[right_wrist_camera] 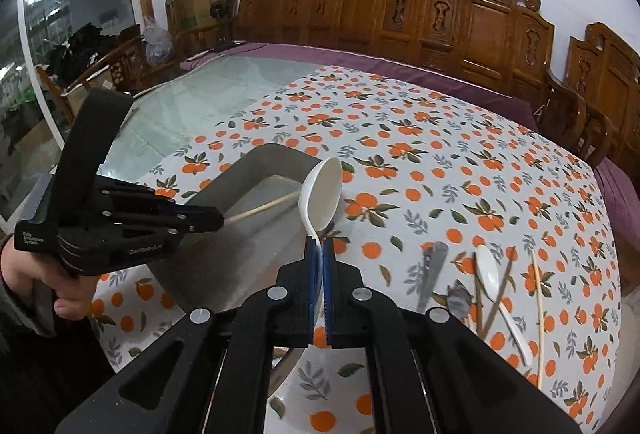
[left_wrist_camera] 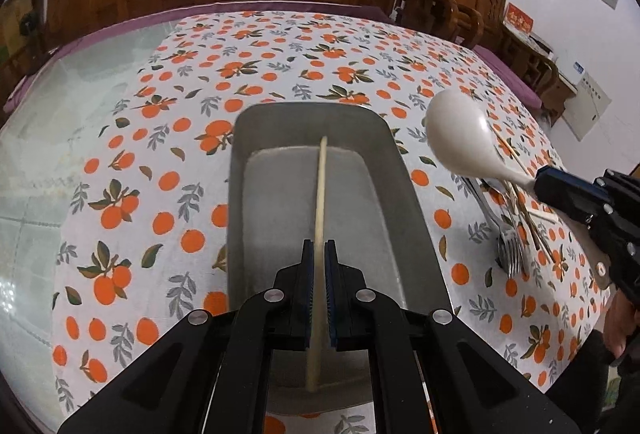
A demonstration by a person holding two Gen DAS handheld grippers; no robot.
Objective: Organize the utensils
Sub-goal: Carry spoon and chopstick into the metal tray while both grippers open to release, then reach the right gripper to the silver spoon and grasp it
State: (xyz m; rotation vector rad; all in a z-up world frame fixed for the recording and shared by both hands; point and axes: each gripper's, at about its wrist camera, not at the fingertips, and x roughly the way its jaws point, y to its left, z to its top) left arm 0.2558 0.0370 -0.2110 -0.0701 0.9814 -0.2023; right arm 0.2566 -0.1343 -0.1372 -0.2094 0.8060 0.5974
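Steel tray [left_wrist_camera: 404, 170] lay on the orange-print cloth [left_wrist_camera: 132, 162]. Left gripper [left_wrist_camera: 319, 250], jaws clamped on a chopstick [left_wrist_camera: 321, 190], held it lengthwise over the tray. Right gripper [right_wrist_camera: 319, 248] pinched a white spoon [right_wrist_camera: 323, 190] by its handle, beside the tray's rim. Best practice: lower each piece flat and parallel to the tray's long side before releasing. Loose utensils [right_wrist_camera: 480, 286] waited at right.

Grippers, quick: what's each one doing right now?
Left gripper: shut on a chopstick, over the metal tray.
Right gripper: shut on a white spoon.
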